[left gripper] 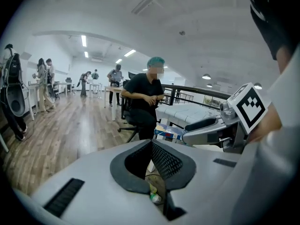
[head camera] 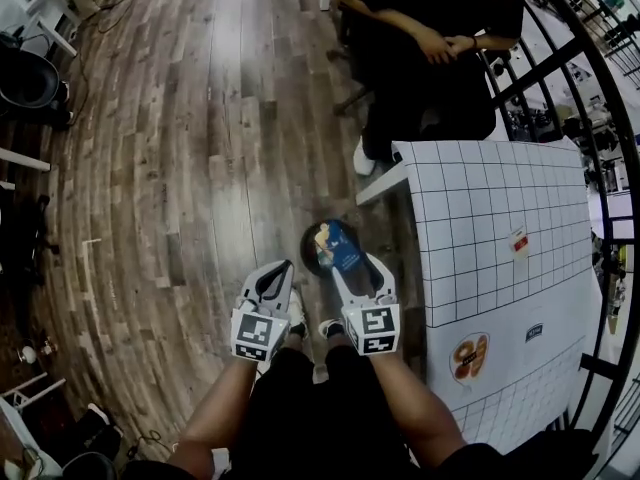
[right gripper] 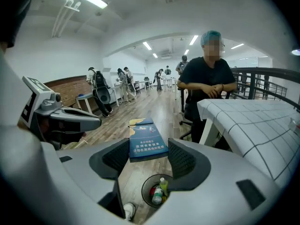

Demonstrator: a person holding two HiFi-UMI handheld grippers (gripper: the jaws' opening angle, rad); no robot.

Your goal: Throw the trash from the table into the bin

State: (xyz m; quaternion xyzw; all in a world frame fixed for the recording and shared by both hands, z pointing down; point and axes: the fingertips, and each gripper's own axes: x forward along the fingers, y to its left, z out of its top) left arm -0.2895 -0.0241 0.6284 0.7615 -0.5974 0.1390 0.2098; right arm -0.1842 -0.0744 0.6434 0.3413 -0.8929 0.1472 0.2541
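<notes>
Fingers (right gripper: 182, 161) of your right gripper (right gripper: 147, 159) pinch a flat blue box (right gripper: 146, 143) by its two long sides, the pads spread as wide as the box. It sticks out ahead of them, roughly level. In the head view the box (head camera: 338, 245) hangs over the round bin (head camera: 308, 255) on the wooden floor, just beside the table (head camera: 500, 208) corner. The right gripper view shows the bin (right gripper: 145, 191) below the box, with bottles (right gripper: 159, 191) inside it.

Your left gripper (left gripper: 151, 156) has its fingers (left gripper: 167, 162) pressed together with nothing between them. In the head view it (head camera: 279, 271) sits just left of the right gripper (head camera: 346, 264).

On the table's gridded cloth lie three small wrappers (head camera: 469, 356), well apart from the bin. A person (head camera: 430, 38) sits at the table's far end.
</notes>
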